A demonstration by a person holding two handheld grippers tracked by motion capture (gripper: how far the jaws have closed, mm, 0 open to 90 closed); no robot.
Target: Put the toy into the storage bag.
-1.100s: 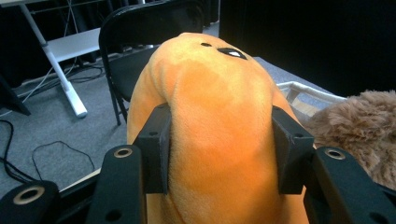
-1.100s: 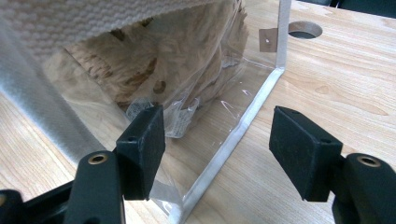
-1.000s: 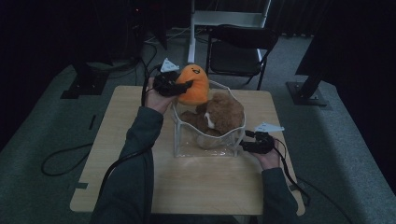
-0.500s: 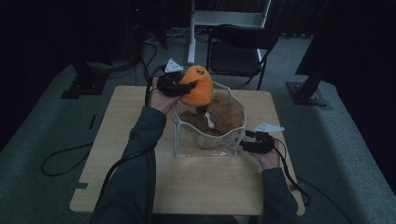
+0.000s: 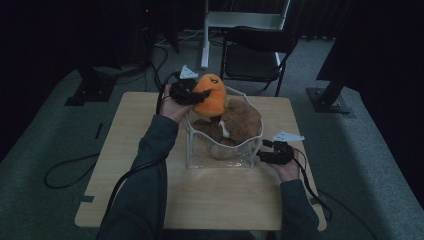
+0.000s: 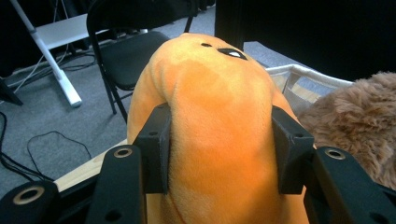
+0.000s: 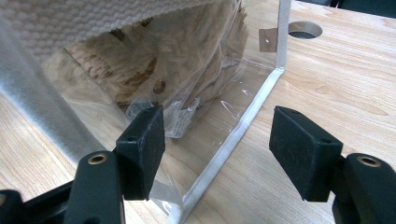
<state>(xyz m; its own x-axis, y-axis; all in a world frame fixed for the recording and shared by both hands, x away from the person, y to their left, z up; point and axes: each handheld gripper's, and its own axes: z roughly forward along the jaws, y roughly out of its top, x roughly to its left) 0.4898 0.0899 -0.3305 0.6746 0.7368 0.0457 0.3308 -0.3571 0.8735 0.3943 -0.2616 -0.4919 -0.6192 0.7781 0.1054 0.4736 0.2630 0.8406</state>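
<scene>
While the left gripper (image 5: pixel 192 95) is held up at the far left corner of the clear bag (image 5: pixel 200 159), its jaws are clamped on an orange plush (image 5: pixel 212 94), one jaw pressed into each side of the soft body. In the left gripper view the plush (image 6: pixel 215 135) bulges up between the two black pads, with its dark eye marks at the top beyond the jaws. Just to the right of that gripper a brown plush (image 6: pixel 355 121) rises, its fur close against the orange one. In the high view the brown plush (image 5: pixel 240 120) sits inside the bag, and the orange one hangs above the bag's far rim, touching the brown fur. The bag stands on a wooden table (image 5: pixel 135 150), between the two hands. At the bag's near right corner the right gripper (image 5: pixel 265 156) lies low by the table, its jaws apart and holding nothing. In the right gripper view the bag's taped bottom edge (image 7: pixel 233 140) runs up between the spread jaws, with its clear wall and brown fur behind the left jaw and bare wood behind the right one. A black chair (image 5: pixel 257 50) stands on the grey floor beyond the table
</scene>
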